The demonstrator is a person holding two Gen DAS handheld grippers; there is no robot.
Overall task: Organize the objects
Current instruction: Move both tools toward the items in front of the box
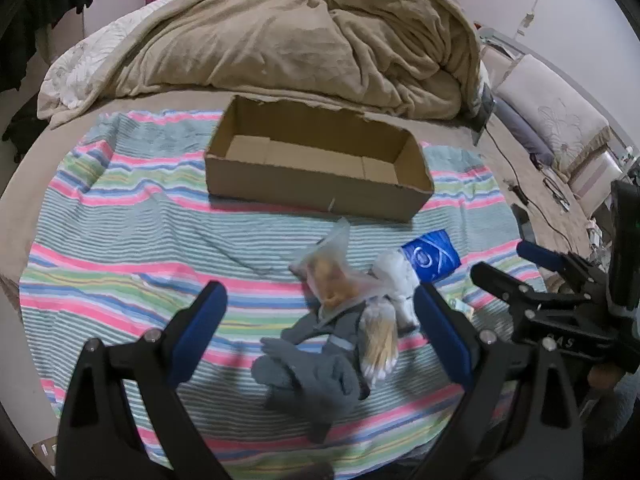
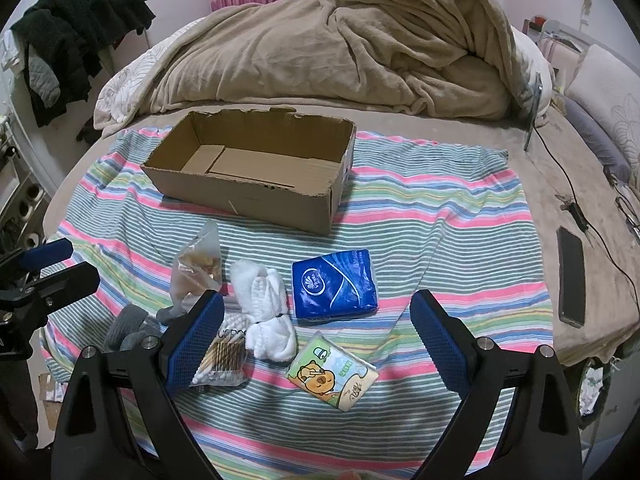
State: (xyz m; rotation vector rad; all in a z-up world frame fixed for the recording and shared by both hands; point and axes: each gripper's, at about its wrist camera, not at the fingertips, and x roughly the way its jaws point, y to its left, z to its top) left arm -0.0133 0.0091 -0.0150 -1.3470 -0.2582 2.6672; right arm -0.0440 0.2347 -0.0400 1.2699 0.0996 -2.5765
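Observation:
An open cardboard box point(image 1: 320, 184) point(image 2: 256, 196) sits empty on the striped blanket. In front of it lie a clear snack bag point(image 1: 334, 276) point(image 2: 198, 268), grey gloves point(image 1: 316, 368) point(image 2: 128, 326), a cotton swab pack point(image 1: 380, 340) point(image 2: 224, 356), a white rolled cloth point(image 1: 396, 276) point(image 2: 268, 316), a blue tissue pack point(image 1: 432, 256) point(image 2: 334, 284) and a cartoon tissue pack point(image 2: 332, 376). My left gripper point(image 1: 320, 312) is open above the gloves and snack bag. My right gripper point(image 2: 316, 320) is open above the white cloth and tissue packs; it also shows in the left wrist view point(image 1: 508, 268).
A beige duvet point(image 1: 300, 40) point(image 2: 360, 48) is heaped behind the box. A phone point(image 2: 570, 276), cables point(image 2: 576, 208) and glasses lie on the bed at right. Pillows point(image 1: 552, 120) are at far right. Dark clothes point(image 2: 76, 40) hang at left.

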